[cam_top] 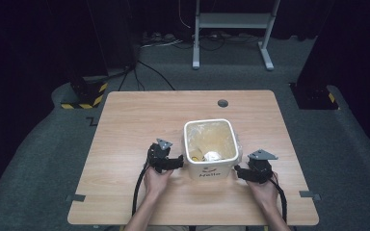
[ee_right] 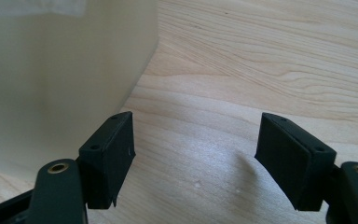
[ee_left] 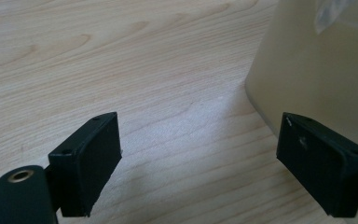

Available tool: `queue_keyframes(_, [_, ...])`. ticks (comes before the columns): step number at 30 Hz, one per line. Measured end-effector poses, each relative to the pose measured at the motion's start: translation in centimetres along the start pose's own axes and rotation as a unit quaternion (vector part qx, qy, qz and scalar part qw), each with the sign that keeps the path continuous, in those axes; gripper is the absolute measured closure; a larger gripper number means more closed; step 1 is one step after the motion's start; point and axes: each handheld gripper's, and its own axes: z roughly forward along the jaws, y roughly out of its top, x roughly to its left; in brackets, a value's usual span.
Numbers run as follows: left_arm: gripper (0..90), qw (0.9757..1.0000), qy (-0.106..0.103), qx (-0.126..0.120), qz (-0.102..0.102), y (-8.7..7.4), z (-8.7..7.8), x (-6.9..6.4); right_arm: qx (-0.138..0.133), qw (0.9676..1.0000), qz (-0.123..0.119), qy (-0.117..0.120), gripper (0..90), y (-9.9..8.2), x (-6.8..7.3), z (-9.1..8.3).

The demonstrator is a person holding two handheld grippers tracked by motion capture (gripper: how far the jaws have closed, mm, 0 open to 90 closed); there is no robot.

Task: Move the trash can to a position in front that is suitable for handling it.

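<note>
Nearest to us, two hands come in from the bottom edge of the wooden table (cam_top: 125,120). Each hand holds a black tool with two jaws.

The left gripper (cam_top: 166,162) sits just beside the left wall of the white bin (cam_top: 209,169). Its jaws are spread wide with nothing between them. In the left gripper view the bin (ee_left: 321,70) stands close by one jaw, and bare wood shows in the gap.

The right gripper (cam_top: 244,172) sits just beside the right wall of the bin. Its jaws are spread wide too, and they hold nothing. In the right gripper view the bin (ee_right: 60,79) is right next to one jaw.

The bin stands upright in the middle of the table, a bit toward the near side. It has a thin plastic bag (cam_top: 212,137) inside, folded over the rim. Some bits of trash (cam_top: 207,155) lie at the bottom. The near wall has the word "Hello" on it.

It looks like the hands are getting set to take the bin or its bag from both sides. To do this well, both tools should close at the same time and at the same height, so the bin does not tip. They should squeeze softly, because the wall looks thin.

Far away, past the table, there is a small dark hole (cam_top: 222,103) in the wood, and a grey metal stand (cam_top: 233,29) on the floor.
</note>
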Motion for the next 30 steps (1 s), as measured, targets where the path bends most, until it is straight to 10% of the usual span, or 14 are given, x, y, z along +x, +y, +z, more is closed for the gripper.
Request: queue_keyframes(30, [16.7,0.9999,0.004,0.008,-0.014,2.1,1.8,-0.3,-0.003,0.9999,0.017,0.0,29.7,1.6,0.5,0.9])
